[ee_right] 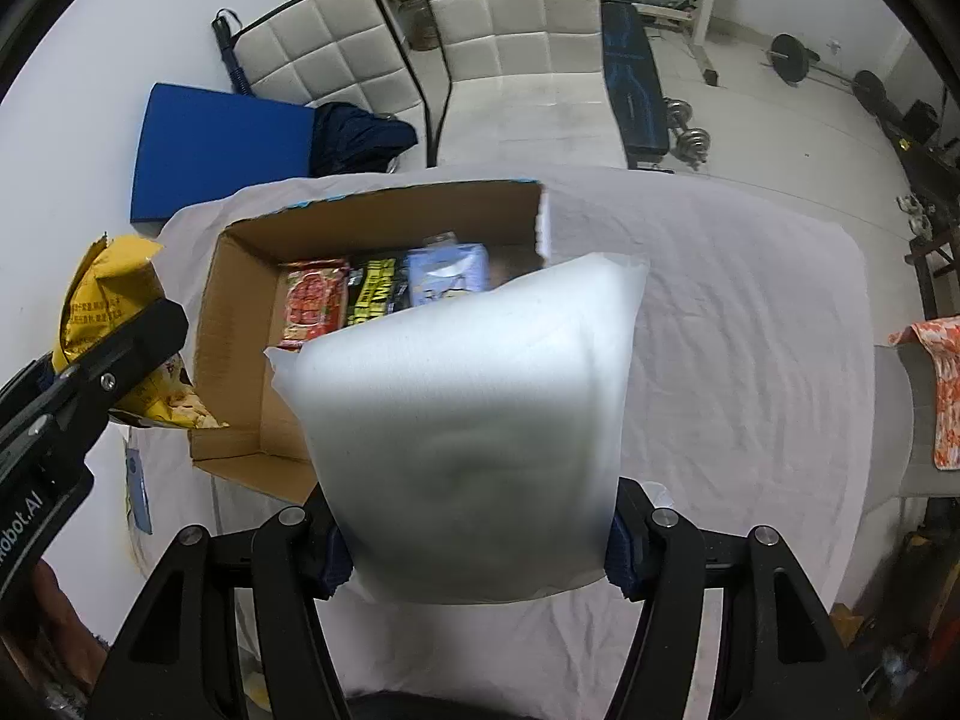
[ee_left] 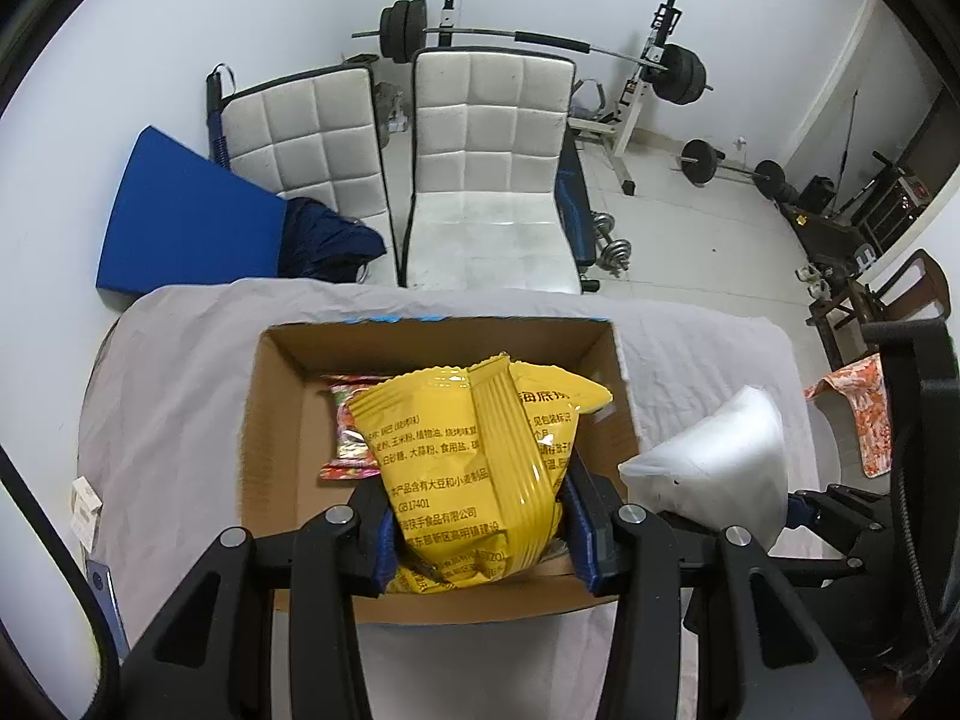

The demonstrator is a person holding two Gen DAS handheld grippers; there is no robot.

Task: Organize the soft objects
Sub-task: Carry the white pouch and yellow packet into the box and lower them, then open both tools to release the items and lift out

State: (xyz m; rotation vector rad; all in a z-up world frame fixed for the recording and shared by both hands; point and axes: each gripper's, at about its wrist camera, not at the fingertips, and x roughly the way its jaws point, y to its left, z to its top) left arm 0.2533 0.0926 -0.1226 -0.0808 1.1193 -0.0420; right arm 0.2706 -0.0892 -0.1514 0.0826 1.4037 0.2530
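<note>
- Three packets already lie flat on the floor of the cardboard box [ee_right: 384, 204]: a red snack packet [ee_right: 315, 300], a black-and-yellow packet [ee_right: 375, 294] and a pale blue packet [ee_right: 447, 273].
- Two soft items are not yet in, each one held in the air.
- The left gripper [ee_left: 480, 531] has its fingers [ee_left: 585, 531] closed on the lower end of a yellow snack bag [ee_left: 474, 450], which hangs above the box's near half.
- The right gripper [ee_right: 477, 552] has its fingers closed on a white foam pouch [ee_right: 474, 408], held over the worktop [ee_right: 750, 330] just beside the box's right wall.
- By my reading, packing is well along; lowering and releasing both bags is what remains visible.
- No other loose soft items show on the white cloth.
</note>
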